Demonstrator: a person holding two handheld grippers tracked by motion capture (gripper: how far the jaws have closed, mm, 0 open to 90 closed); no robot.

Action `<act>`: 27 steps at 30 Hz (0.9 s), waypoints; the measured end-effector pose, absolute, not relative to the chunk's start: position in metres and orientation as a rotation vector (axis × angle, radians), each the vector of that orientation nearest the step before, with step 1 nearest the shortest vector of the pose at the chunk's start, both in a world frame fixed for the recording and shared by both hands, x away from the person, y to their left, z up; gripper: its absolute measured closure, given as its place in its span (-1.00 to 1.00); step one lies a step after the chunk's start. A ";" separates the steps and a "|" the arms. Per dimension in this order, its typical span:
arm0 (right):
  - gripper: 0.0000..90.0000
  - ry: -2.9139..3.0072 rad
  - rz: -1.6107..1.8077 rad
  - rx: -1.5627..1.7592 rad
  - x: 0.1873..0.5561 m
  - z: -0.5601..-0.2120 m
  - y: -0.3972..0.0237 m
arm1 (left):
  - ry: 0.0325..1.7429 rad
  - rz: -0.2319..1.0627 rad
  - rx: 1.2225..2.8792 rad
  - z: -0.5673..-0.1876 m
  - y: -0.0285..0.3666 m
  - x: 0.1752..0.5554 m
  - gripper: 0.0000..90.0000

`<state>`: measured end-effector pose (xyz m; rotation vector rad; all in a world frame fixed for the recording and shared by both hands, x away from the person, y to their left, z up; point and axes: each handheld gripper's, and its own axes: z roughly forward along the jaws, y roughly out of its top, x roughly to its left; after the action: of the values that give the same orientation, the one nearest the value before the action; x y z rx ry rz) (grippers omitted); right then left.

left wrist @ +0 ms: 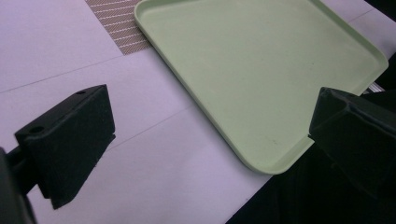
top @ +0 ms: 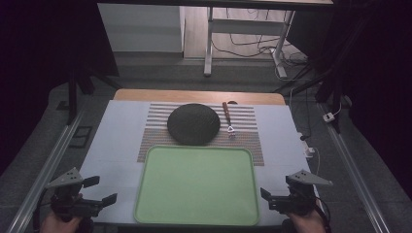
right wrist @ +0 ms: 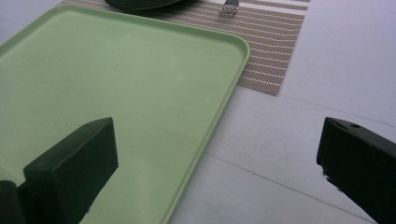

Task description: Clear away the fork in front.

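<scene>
We hold the left gripper (top: 99, 190) and the right gripper (top: 266, 196) wide open and empty, flanking the pale green plastic tray (top: 197, 187) at the near table edge. We risk nudging it off that edge if a jaw catches its shallow rim.

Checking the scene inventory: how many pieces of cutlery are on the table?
1. A fork with a brown handle lies on the striped placemat, just right of the dark round plate, behind the green tray. The plate could hide more.
</scene>
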<state>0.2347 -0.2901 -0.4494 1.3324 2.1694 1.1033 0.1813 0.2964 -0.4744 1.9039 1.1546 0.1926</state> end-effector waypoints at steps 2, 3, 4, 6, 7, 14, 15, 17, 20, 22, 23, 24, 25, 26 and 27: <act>-1.00 2.178 1.101 1.323 0.235 -0.449 -0.289 | 1.152 0.189 1.903 -0.474 0.297 0.181 -0.99; -1.00 2.185 1.099 1.318 0.235 -0.449 -0.289 | 1.152 0.183 1.902 -0.475 0.297 0.182 -0.99; -1.00 2.186 1.098 1.316 0.235 -0.449 -0.289 | 1.153 0.182 1.902 -0.475 0.297 0.182 -0.98; -1.00 2.186 1.096 1.321 0.235 -0.449 -0.289 | 1.152 0.182 1.903 -0.475 0.297 0.182 -0.98; -1.00 2.185 1.092 1.328 0.235 -0.450 -0.289 | 1.151 0.182 1.903 -0.475 0.297 0.182 -0.98; -1.00 2.187 1.079 1.338 0.236 -0.450 -0.288 | 1.143 0.170 1.911 -0.475 0.296 0.182 -0.98; -1.00 2.190 1.075 1.340 0.236 -0.450 -0.288 | 1.143 0.168 1.912 -0.475 0.297 0.182 -0.98; -1.00 2.189 1.070 1.344 0.237 -0.450 -0.288 | 1.142 0.167 1.913 -0.475 0.297 0.182 -0.98; -1.00 2.195 1.057 1.345 0.237 -0.450 -0.287 | 1.140 0.166 1.917 -0.475 0.296 0.183 -0.97; -1.00 2.198 1.053 1.345 0.237 -0.450 -0.286 | 1.140 0.166 1.920 -0.475 0.296 0.183 -0.97; -1.00 2.198 1.051 1.345 0.238 -0.450 -0.286 | 1.141 0.167 1.922 -0.475 0.296 0.183 -0.97; -1.00 2.199 1.048 1.345 0.238 -0.450 -0.286 | 1.142 0.167 1.923 -0.475 0.296 0.183 -0.97; -1.00 2.202 1.047 1.345 0.238 -0.450 -0.286 | 1.142 0.167 1.923 -0.475 0.296 0.183 -0.97; -1.00 2.205 1.046 1.343 0.238 -0.450 -0.286 | 1.143 0.168 1.923 -0.475 0.296 0.183 -0.97; -1.00 2.205 1.046 1.343 0.238 -0.450 -0.286 | 1.143 0.168 1.923 -0.475 0.296 0.183 -0.97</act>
<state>0.2380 -0.2857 -0.4503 1.3426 2.2048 1.0461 0.1831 0.2957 -0.4752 1.9234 1.1434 0.1683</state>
